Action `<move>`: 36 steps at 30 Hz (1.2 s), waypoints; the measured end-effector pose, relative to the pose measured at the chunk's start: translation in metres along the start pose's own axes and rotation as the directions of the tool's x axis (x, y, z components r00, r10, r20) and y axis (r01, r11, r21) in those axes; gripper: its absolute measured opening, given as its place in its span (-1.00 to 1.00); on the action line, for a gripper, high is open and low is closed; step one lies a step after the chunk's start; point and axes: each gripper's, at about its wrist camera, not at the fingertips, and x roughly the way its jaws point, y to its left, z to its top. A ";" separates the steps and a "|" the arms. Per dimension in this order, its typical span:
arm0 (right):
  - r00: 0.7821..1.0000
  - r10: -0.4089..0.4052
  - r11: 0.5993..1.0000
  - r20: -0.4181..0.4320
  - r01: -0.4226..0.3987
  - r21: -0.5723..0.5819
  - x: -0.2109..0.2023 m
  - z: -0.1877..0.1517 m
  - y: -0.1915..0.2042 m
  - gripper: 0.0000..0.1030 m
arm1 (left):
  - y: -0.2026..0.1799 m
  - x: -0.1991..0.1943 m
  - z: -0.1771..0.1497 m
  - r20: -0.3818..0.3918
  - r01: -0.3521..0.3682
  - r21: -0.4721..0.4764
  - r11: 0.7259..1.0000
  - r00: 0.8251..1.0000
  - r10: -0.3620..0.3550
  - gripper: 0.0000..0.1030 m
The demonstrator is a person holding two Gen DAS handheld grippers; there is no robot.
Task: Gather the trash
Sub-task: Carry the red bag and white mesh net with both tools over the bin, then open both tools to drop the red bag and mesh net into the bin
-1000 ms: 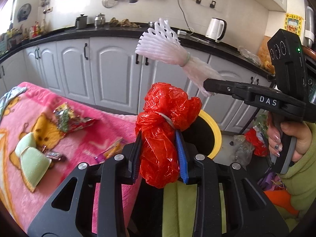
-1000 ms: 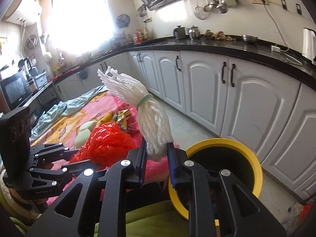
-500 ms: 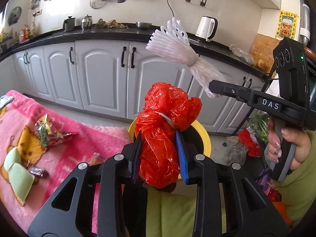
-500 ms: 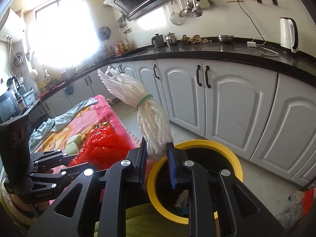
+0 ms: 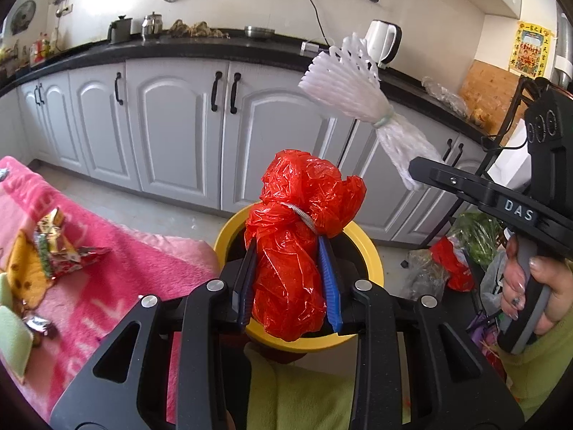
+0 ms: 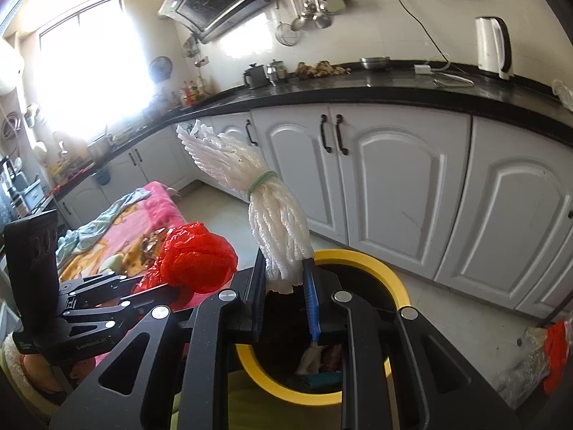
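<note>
Above the yellow bin (image 5: 372, 268), a red bag (image 5: 293, 251) is clamped by the tilted left gripper (image 5: 290, 286), white foam netting (image 6: 272, 222) by the right gripper (image 6: 286, 286); bin contents are seen only from the right wrist.

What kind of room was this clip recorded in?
A home kitchen, most likely: a black countertop runs over white cabinets, with an electric kettle on it, a range hood and hanging utensils above.

White cabinets (image 6: 401, 179) run under a black countertop (image 6: 412, 91), kettle (image 6: 492, 48) by the wall, range hood (image 6: 211, 0) above, and a window (image 6: 89, 71) blazing, probably with daylight.
</note>
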 end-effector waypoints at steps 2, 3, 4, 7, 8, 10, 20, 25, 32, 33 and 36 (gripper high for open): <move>1.000 -0.011 1.000 -0.008 0.011 0.010 0.003 -0.002 -0.005 -0.64 | -0.003 0.009 0.000 -0.012 -0.004 0.006 1.000 1.000 0.004 -0.51; 1.000 -0.015 1.000 -0.013 0.016 0.014 0.005 -0.003 -0.007 -0.64 | -0.004 0.015 0.000 -0.020 -0.004 0.005 1.000 1.000 0.004 -0.51; 1.000 -0.020 1.000 -0.021 0.020 0.022 0.008 -0.005 -0.010 -0.64 | -0.004 0.020 0.000 -0.028 -0.003 0.002 1.000 1.000 0.003 -0.51; 0.998 -0.033 0.998 -0.044 0.035 0.043 0.017 -0.010 -0.019 -0.63 | -0.003 0.032 0.000 -0.046 -0.003 0.000 1.000 0.999 0.003 -0.51; 0.998 -0.039 0.998 -0.054 0.041 0.051 0.020 -0.012 -0.023 -0.63 | -0.003 0.037 -0.001 -0.054 -0.003 -0.002 1.000 0.999 0.003 -0.51; 0.996 -0.046 0.997 -0.073 0.050 0.062 0.027 -0.015 -0.029 -0.63 | -0.003 0.047 -0.003 -0.072 -0.003 -0.006 1.000 0.997 0.002 -0.50; 0.984 -0.063 0.991 -0.168 0.081 0.105 0.057 -0.036 -0.050 -0.58 | 0.002 0.083 -0.013 -0.143 0.003 -0.031 1.000 0.990 -0.008 -0.47; 0.977 -0.076 0.981 -0.201 0.110 0.161 0.068 -0.044 -0.061 -0.24 | 0.008 0.090 -0.016 -0.154 -0.005 -0.051 0.999 0.988 -0.003 0.01; 0.979 -0.095 0.972 -0.182 0.130 0.194 0.063 -0.043 -0.070 -0.03 | 0.017 0.081 -0.018 -0.140 -0.031 -0.072 0.997 0.990 0.021 0.38; 0.980 -0.095 0.973 -0.177 0.129 0.193 0.062 -0.042 -0.068 -0.01 | 0.019 0.078 -0.017 -0.135 -0.039 -0.076 0.996 0.991 0.028 0.48; 0.984 -0.087 0.976 -0.153 0.115 0.183 0.057 -0.038 -0.062 0.03 | 0.025 0.066 -0.016 -0.116 -0.063 -0.086 0.994 0.992 0.053 0.60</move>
